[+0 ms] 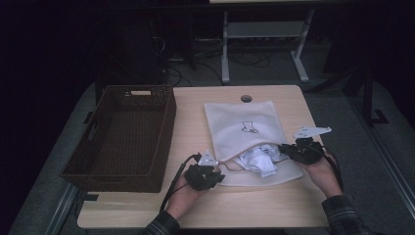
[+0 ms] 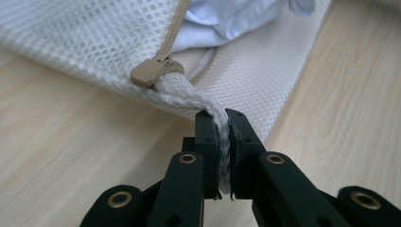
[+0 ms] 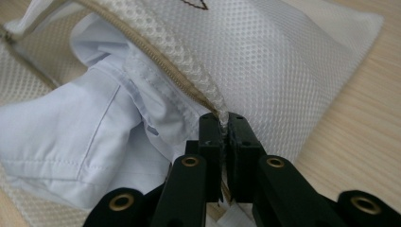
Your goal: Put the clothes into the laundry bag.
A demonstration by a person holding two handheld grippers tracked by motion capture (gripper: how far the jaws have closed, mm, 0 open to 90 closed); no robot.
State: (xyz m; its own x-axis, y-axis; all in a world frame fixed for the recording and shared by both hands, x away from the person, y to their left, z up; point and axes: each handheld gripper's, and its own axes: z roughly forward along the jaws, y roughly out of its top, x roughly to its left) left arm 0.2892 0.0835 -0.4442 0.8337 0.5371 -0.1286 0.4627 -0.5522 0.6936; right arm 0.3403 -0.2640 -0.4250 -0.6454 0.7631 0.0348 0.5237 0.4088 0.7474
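Observation:
A white mesh laundry bag (image 1: 247,125) lies flat on the wooden table, its zipped mouth toward me and partly undone. A crumpled pale blue shirt (image 1: 259,160) bulges out of that mouth. My left gripper (image 1: 211,172) is shut on the bag's left corner (image 2: 208,101), a bunched bit of mesh just past the tan zipper pull (image 2: 147,73). My right gripper (image 1: 286,148) is shut on the mesh edge along the zipper (image 3: 215,101) at the bag's right side. The shirt (image 3: 85,137) lies directly left of the right jaws, a pocket seam showing.
A dark woven basket (image 1: 125,137) stands at the table's left, with nothing visible inside. A round cable hole (image 1: 246,98) is in the table behind the bag. Bare wood lies between basket and bag and along the front edge. Desk legs and cables show in the dark beyond.

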